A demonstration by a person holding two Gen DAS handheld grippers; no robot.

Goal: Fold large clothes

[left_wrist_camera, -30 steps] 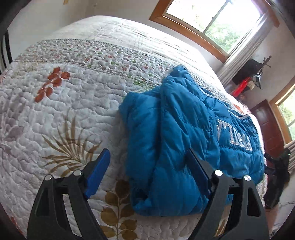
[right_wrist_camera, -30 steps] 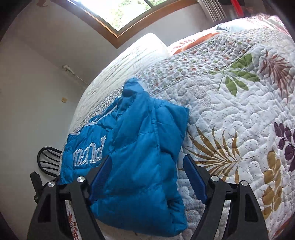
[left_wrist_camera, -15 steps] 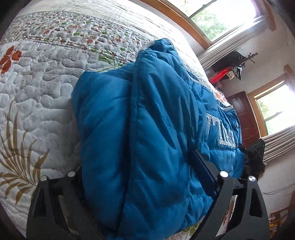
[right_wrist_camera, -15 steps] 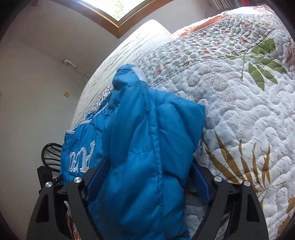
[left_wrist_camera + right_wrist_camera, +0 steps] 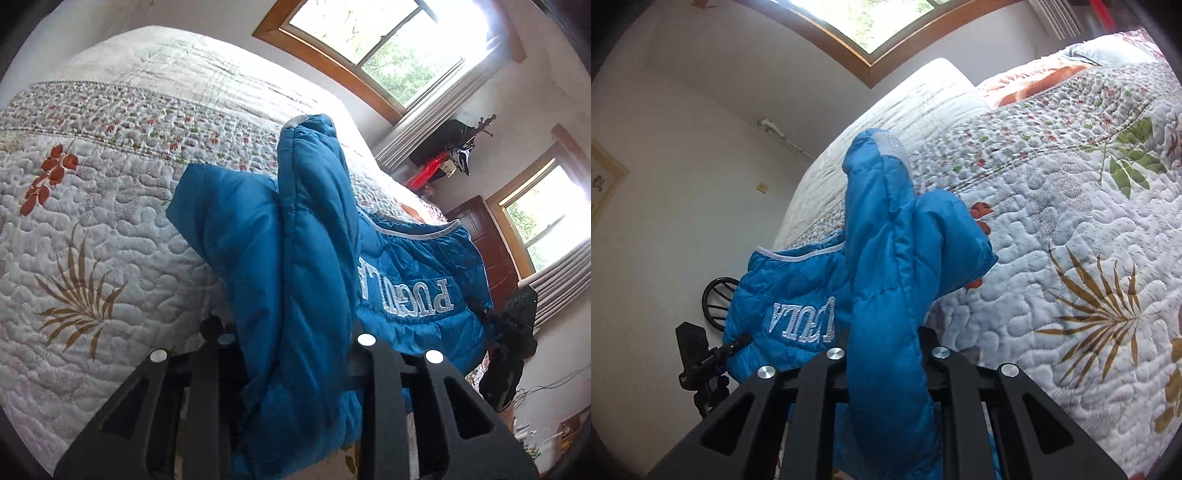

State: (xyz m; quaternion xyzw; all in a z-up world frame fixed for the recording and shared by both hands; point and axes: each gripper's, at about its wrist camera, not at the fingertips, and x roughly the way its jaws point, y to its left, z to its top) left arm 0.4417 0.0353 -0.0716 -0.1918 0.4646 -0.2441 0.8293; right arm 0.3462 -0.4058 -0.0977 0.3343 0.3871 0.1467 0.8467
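- We hold a blue puffer jacket (image 5: 303, 258) at its near end in both grippers, above a bed (image 5: 110, 221) spread with a floral quilt; the far part of the garment appears to lie on the quilt.
- Our left gripper (image 5: 295, 369) has its jaws pinching a thick bunch of the padded fabric, which fills the gap between them completely; the fingertips themselves are hidden under the cloth.
- Our right gripper (image 5: 886, 369) is likewise clamped on the jacket (image 5: 886, 258), a bundled ridge of fabric rising straight out of its jaws.
- The relation that matters: the garment's long axis runs away from both sets of jaws, from the pinched near end out to the grey-trimmed tip standing at the far end (image 5: 306, 122).
- From our left gripper, the lettered panel (image 5: 406, 295) spreads off to the right of the ridge; from our right gripper, the same lettering (image 5: 805, 321) lies to the left. We judge, then, that the main body of the jacket sits between the two grips, sagging toward the edge of the bed.
- Neither hand looks clearly nearer the far end; both seem to hold the same near end.
- We judge the coming move to be a carry forward along that axis, laying the near end over the far part.
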